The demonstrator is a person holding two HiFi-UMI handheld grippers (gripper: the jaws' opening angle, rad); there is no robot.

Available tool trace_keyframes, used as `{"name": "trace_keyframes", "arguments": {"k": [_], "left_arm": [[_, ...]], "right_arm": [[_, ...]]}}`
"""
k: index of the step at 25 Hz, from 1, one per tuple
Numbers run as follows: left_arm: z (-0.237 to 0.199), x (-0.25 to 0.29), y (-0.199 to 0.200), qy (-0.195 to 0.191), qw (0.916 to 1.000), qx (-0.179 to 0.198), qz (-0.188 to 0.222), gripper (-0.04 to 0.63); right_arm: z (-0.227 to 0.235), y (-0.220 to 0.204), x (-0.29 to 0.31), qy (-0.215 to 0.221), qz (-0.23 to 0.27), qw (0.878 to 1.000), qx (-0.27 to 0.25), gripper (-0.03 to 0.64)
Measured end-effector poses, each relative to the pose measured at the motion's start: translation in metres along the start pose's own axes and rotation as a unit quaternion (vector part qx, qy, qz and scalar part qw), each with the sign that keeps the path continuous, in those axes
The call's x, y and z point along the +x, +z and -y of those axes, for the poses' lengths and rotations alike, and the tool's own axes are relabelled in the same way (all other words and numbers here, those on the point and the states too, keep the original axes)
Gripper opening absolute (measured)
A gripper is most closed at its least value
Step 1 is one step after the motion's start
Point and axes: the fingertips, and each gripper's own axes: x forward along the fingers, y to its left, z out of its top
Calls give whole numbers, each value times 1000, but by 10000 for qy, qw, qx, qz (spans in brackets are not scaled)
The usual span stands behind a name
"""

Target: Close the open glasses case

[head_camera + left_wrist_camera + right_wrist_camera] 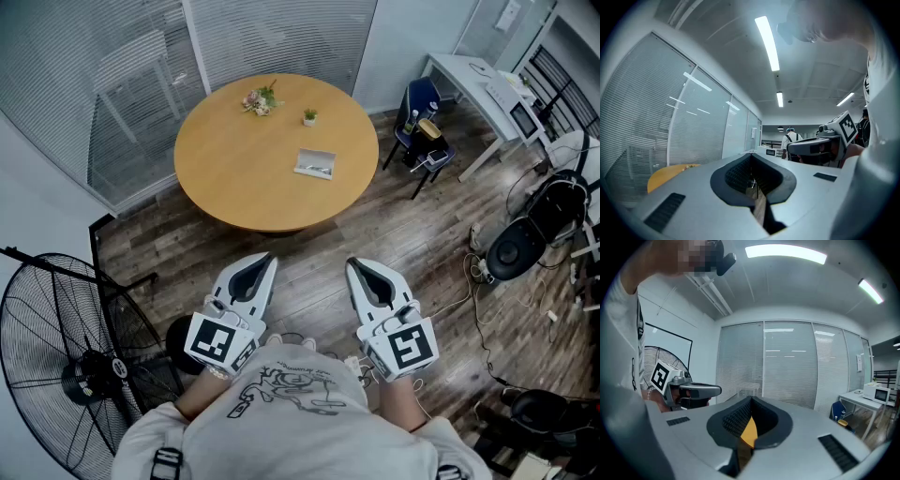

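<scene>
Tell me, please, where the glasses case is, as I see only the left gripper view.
Observer: The glasses case lies on the round table, right of its middle in the head view.
Operator: Is anything else on that table?
Observer: A flower bunch and a small potted plant stand near its far edge.
Operator: How is the right gripper?
Observer: The right gripper is shut, with nothing between its jaws.

My shirt [291,412] is white with a black drawing; my left gripper [263,262] and right gripper [355,268] are white, black-padded.
</scene>
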Motion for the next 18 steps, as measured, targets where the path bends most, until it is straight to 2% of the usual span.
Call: {"name": "trace_keyframes", "arguments": {"k": [9, 18], "left_arm": [[10, 5, -2, -15, 10000, -35, -4, 21], [38, 18, -4, 12, 10000, -15, -27, 21]], "right_arm": [[9, -1, -8, -33, 48, 10000, 29, 9], [29, -8, -30, -3, 80, 9999, 66, 9]]}}
